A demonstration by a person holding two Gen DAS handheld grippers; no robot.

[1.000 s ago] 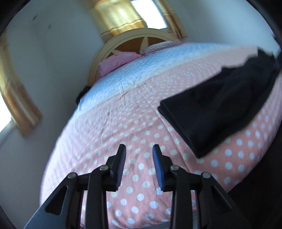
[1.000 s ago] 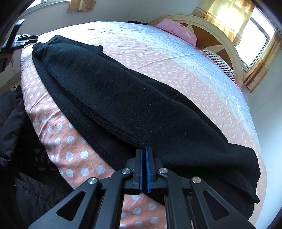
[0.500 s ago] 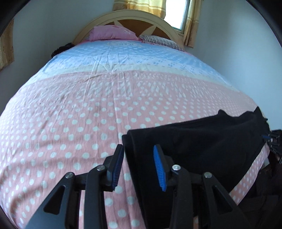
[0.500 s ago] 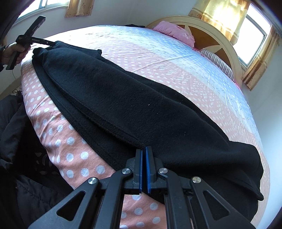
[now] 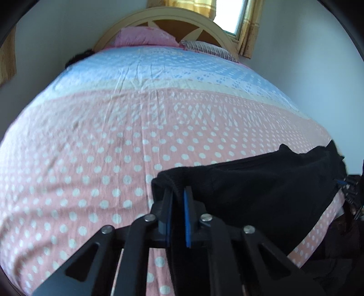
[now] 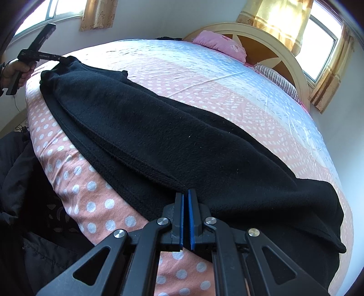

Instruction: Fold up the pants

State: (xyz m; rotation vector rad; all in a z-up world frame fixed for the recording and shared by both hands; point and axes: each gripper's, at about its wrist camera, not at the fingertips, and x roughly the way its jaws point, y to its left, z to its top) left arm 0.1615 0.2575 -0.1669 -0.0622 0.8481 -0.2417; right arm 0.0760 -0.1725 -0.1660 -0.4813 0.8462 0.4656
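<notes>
Black pants [image 6: 159, 127] lie stretched along the near edge of the bed, folded lengthwise. In the left wrist view my left gripper [image 5: 178, 193] is shut on one end of the pants [image 5: 261, 189], with black cloth pinched between its blue pads. The right wrist view shows that same left gripper [image 6: 59, 58] at the far top left, held by a hand [image 6: 16, 72]. My right gripper [image 6: 185, 195] is shut on the pants' near edge at the other end, where the seam runs into its jaws.
The bed's sheet [image 5: 91, 148] is pink with white dots, turning light blue toward the headboard [image 5: 173, 20]. A pink pillow [image 5: 141, 37] and a striped pillow [image 5: 209, 49] lie there. Dark clothing [image 6: 20, 182] sits beside the bed's near edge. Windows with yellow curtains [image 6: 268, 16] stand behind.
My left gripper swung from the bare sheet over to the end of the pants and closed its jaws on the cloth. The right gripper stayed put, still clamped.
</notes>
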